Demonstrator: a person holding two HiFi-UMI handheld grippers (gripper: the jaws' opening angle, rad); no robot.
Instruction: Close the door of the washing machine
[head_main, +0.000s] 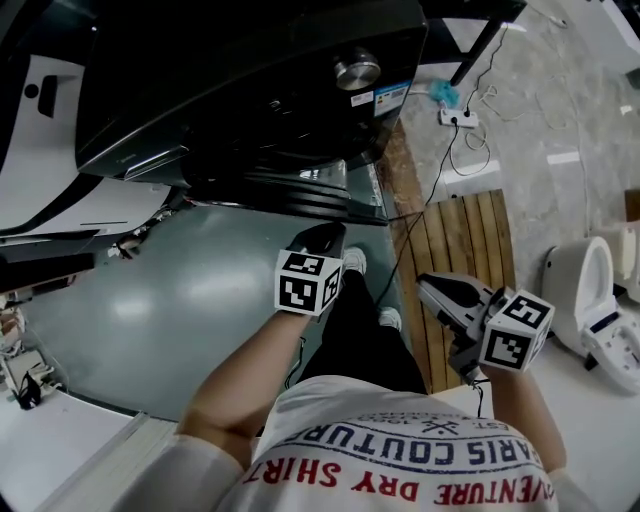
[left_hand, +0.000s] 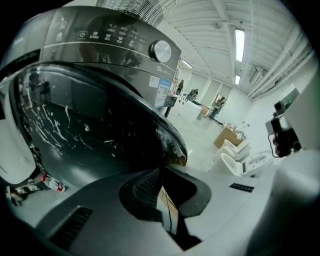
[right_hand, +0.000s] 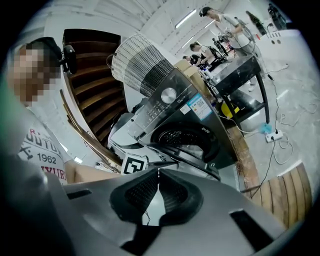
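My left tongs (head_main: 322, 238) pressed together by the open round glass door (left_hand: 90, 125) of the black washing machine (head_main: 250, 70), right tongs (head_main: 428, 288) likewise, glossy grey floor (head_main: 180, 300) under it, slatted wooden decking (head_main: 470, 230) beside

A slatted brown wooden floor board (head_main: 465, 250) lies at three o'clock, a white ceramic toilet (head_main: 580, 285) farther out, a white power strip (head_main: 458, 117) at one o'clock.

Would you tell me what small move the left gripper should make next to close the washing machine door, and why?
Probably push the left gripper forward against the rim of the door, swinging it toward the drum. The door stands open, and the gripper's fingers are together, empty, right beside that rim.
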